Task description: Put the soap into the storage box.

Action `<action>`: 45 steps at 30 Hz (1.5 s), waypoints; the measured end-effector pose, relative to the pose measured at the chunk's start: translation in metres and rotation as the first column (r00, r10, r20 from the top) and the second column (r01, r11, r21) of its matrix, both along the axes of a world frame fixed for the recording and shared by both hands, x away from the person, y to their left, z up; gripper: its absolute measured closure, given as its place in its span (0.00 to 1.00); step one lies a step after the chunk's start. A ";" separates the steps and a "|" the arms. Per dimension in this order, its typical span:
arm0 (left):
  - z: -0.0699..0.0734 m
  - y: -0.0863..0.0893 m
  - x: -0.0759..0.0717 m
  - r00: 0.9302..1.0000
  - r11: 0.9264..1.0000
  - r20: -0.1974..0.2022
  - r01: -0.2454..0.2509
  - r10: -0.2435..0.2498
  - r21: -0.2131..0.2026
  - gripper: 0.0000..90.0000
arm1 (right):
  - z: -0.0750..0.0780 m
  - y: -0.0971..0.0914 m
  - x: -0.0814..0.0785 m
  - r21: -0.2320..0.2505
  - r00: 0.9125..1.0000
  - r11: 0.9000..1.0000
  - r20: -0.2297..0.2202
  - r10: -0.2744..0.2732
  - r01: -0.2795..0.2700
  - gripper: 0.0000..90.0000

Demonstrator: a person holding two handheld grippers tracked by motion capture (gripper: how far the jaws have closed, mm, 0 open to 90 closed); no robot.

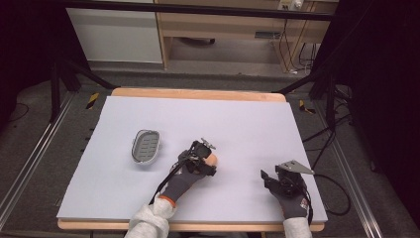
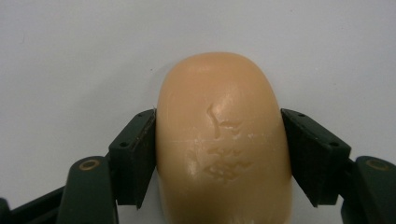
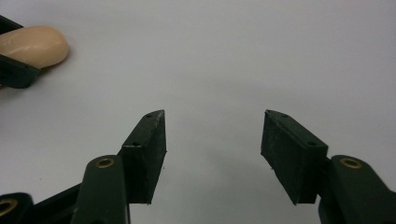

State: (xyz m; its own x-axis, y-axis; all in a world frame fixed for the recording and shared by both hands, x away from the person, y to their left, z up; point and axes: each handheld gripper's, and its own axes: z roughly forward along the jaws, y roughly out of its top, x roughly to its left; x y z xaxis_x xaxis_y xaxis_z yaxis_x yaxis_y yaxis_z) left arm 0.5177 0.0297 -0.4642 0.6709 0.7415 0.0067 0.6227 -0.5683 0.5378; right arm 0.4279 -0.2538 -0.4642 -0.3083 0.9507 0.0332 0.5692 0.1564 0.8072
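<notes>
Fingers (image 2: 135,158) of left gripper (image 1: 205,157) pressed against both sides of soap bar (image 2: 224,149) — firm hold, bar low over tabletop (image 1: 237,124) near centre. Right gripper (image 1: 277,181) idle, fingers (image 3: 149,154) spread wide, nothing between. Pick-up looks done; likely left: carry to soap dish (image 1: 146,146), which sits well apart to left. High view gives dish and layout — left gripper view gives contact and scuffed surface of soap; right gripper view catches bar's end from side.
</notes>
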 end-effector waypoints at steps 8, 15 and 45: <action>0.001 -0.002 0.001 1.000 1.000 -0.006 -0.014 0.014 0.010 0.35 | 0.000 0.000 0.000 0.002 1.000 1.000 0.000 0.001 -0.001 0.45; 0.004 0.001 0.000 1.000 1.000 -0.001 -0.021 0.021 0.009 0.35 | 0.000 0.000 0.000 0.001 1.000 1.000 0.004 0.003 -0.003 0.45; 0.051 0.055 -0.025 0.994 0.994 0.093 -0.047 0.057 -0.100 0.35 | 0.000 0.000 0.000 -0.009 1.000 1.000 0.004 0.003 -0.003 0.45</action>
State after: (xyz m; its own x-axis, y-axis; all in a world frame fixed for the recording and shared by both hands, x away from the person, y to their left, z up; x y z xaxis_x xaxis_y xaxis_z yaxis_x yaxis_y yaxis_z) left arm 0.4928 0.0847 -0.4133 0.6311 0.7757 -0.0051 0.5933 -0.4784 0.6474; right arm 0.4278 -0.2536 -0.4643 -0.3111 0.9501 0.0229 0.5652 0.1656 0.8082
